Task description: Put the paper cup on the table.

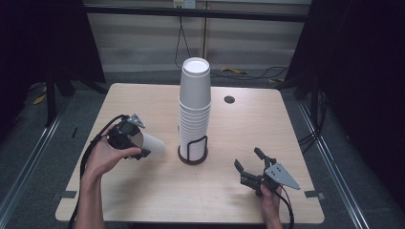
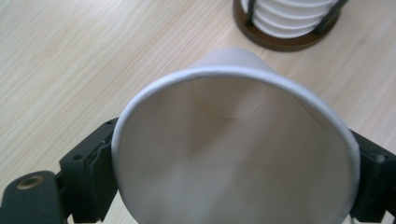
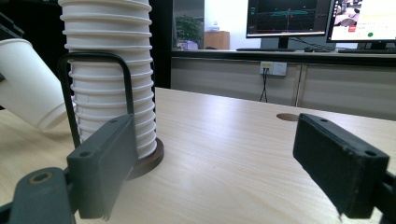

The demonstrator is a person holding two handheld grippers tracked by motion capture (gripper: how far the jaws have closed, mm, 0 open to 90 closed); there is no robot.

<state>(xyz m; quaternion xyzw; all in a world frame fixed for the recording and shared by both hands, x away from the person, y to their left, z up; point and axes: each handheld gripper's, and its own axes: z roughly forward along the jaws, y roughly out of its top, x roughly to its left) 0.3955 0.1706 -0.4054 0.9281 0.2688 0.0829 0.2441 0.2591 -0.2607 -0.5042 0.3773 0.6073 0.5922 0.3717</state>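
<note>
So my left gripper (image 1: 136,145) squeezes one white paper cup (image 1: 152,143), tipped sideways, beside the tall cup stack (image 1: 195,107). My right gripper (image 1: 252,168) waits wide open, empty. I think placing comes next.

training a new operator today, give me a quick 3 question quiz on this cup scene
1. True or false: the left gripper is clamped on a single paper cup.
2. The cup stack stands in: A) a wire holder on a round base, B) a cardboard box, C) a bowl.
3. Fill in: the right gripper has its jaws ____ with nothing between them.

Key: 1 true; 2 A; 3 open.
</note>
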